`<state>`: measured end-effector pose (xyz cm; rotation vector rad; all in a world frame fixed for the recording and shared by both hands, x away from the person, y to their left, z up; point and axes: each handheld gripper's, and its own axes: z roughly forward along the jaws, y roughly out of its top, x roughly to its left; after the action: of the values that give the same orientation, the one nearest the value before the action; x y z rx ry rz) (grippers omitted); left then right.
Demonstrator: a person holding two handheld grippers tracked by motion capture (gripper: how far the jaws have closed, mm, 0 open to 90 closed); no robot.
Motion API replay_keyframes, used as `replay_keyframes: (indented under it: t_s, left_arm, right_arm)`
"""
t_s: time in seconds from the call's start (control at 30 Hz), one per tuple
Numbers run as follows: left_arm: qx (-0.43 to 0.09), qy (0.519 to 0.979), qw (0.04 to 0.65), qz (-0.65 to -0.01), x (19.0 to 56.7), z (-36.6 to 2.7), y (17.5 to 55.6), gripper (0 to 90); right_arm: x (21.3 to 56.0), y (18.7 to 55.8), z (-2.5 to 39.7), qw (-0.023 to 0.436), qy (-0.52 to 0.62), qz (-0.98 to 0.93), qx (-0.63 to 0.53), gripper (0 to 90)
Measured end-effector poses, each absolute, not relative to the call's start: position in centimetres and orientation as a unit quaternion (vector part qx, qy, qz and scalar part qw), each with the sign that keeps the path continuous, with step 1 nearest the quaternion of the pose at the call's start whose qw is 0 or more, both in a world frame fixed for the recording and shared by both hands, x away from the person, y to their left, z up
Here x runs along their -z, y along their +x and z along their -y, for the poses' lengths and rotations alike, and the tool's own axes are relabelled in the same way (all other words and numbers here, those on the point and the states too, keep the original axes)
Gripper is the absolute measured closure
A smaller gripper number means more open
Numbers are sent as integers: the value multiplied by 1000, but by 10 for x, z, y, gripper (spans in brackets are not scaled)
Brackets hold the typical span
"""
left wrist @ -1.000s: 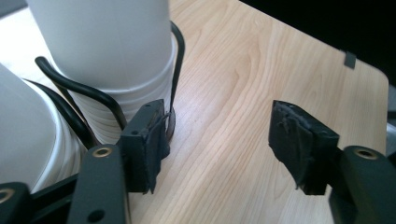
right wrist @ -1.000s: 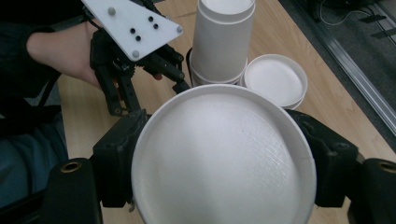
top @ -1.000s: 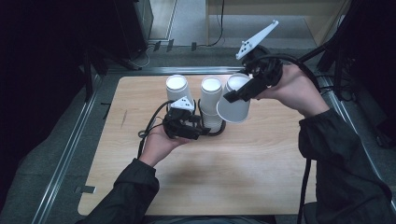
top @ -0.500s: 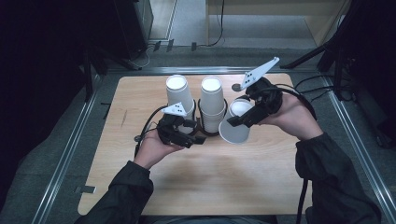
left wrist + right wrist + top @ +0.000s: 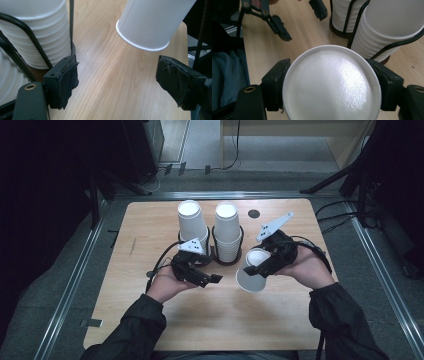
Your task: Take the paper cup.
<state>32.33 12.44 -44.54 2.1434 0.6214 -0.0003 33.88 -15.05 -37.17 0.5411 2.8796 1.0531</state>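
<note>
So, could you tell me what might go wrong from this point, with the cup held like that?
1. The right gripper holds the loose paper cup tilted above the table, jaws pressing its thin wall; it could crumple or slip free.
2. The cup hangs close to the wire holder with its cup stacks; a careless swing could knock them.
3. The left gripper is open near the cup's rim, so the two grippers may collide.
</note>
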Motion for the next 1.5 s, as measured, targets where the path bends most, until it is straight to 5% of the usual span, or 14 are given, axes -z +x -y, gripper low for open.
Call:
replay_keyframes:
  t_s: [0.6, 1.13, 1.5]
  left_arm:
    - [13, 867, 434, -246, 464, -140, 314, 181]
    - [8, 871, 419, -258, 482, -148, 318, 192]
    - [24, 861, 442, -249, 480, -143, 317, 108]
  right_arm:
    - [437, 334, 158, 5, 193, -917, -348, 256]
    - [451, 339, 147, -7, 185, -916, -357, 256]
    - [450, 339, 139, -8, 179, -912, -370, 256]
